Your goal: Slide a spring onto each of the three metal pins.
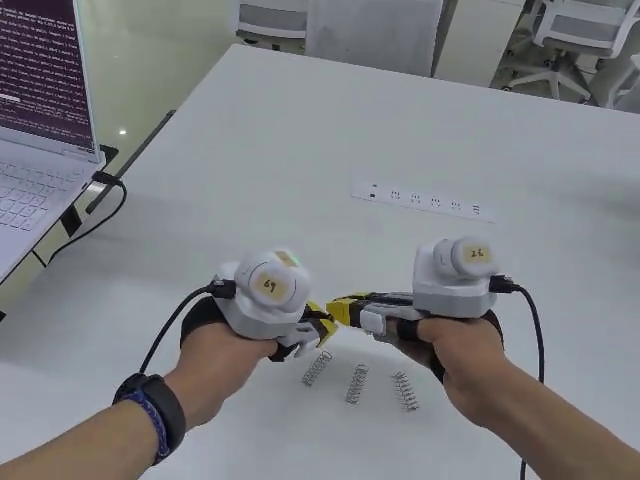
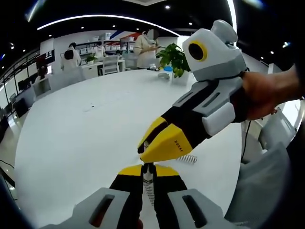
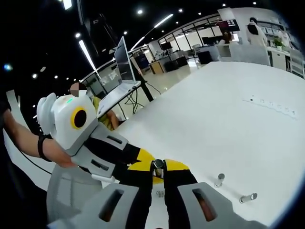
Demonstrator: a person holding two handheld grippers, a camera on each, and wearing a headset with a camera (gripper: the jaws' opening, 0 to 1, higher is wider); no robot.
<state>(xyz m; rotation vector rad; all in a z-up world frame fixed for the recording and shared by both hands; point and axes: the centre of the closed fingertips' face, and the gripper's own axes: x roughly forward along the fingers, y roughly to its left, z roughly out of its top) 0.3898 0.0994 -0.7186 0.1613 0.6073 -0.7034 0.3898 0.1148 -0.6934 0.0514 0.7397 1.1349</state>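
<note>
Left claw [image 2: 148, 172]: jaws drawn almost together; a coil shows in the slit, but I cannot tell whether it is gripped or lying on the bench beneath.
Right claw [image 3: 158, 168]: closed on a metal pin [image 3: 158, 163], tip to tip with the left claw.
Springs [image 1: 357, 383]: three side by side on the white bench [image 1: 300, 150], at 6 o'clock of the meeting tips.
Other pins [image 3: 219, 180]: two on the bench, at 4 o'clock of the right claw.
Laptop [image 1: 40, 120]: at 10 o'clock in the head view.

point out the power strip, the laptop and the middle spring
power strip [image 1: 423, 200], head view, middle of its body
laptop [image 1: 40, 80], head view, on its screen
middle spring [image 1: 357, 383], head view, its middle coils
</note>
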